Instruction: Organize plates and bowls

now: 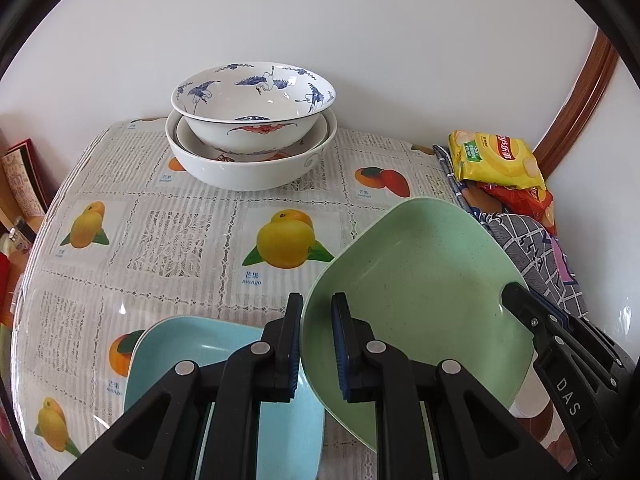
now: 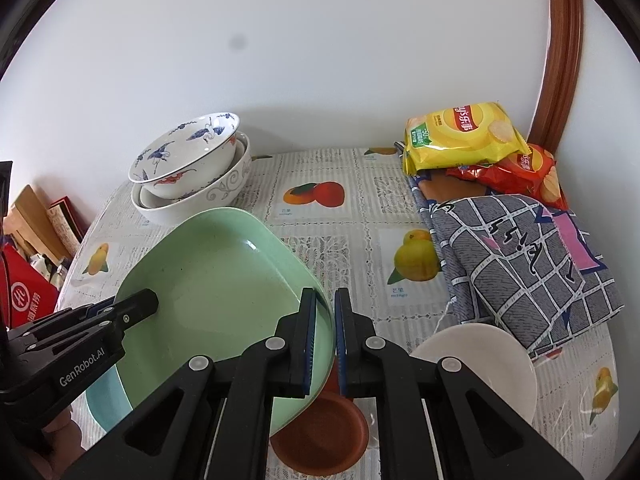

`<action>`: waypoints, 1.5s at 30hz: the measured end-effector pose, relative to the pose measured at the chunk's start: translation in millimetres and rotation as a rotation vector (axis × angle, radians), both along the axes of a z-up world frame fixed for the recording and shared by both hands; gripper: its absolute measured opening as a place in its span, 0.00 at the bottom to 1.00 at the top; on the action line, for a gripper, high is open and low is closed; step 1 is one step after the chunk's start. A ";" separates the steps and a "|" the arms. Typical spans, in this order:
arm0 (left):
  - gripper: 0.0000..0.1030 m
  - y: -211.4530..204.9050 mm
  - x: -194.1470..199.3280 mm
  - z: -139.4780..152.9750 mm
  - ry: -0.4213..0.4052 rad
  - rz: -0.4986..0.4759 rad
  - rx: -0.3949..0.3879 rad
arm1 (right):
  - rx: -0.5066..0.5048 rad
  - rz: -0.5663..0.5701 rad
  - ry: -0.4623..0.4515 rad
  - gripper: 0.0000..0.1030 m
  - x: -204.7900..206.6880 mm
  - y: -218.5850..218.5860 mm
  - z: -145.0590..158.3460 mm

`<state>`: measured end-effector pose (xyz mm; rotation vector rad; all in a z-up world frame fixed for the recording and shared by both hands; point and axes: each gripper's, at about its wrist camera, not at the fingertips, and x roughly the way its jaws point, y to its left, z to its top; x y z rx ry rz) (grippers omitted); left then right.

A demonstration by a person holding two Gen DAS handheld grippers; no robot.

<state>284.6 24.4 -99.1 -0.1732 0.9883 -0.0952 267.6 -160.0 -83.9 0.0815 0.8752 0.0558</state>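
Now both grippers carry the green plate (image 1: 420, 292) tilted above the table!
Left gripper (image 1: 317, 344) and right gripper (image 2: 325, 340) pinch opposite rims, steadying it over the blue plate (image 1: 224, 412), apparently for stacking; nested bowls (image 1: 252, 128) wait behind.

Pale green plate (image 1: 416, 280), blue-crane-patterned bowl (image 1: 256, 100)

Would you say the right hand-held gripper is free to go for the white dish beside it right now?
Probably not: the right hand-held gripper is shut on the green plate, though the white dish lies unobstructed.
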 end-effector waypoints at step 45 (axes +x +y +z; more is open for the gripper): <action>0.14 13.7 -145.6 69.0 -0.131 0.021 -0.029 | 0.012 -0.022 -0.139 0.09 -152.5 7.4 68.9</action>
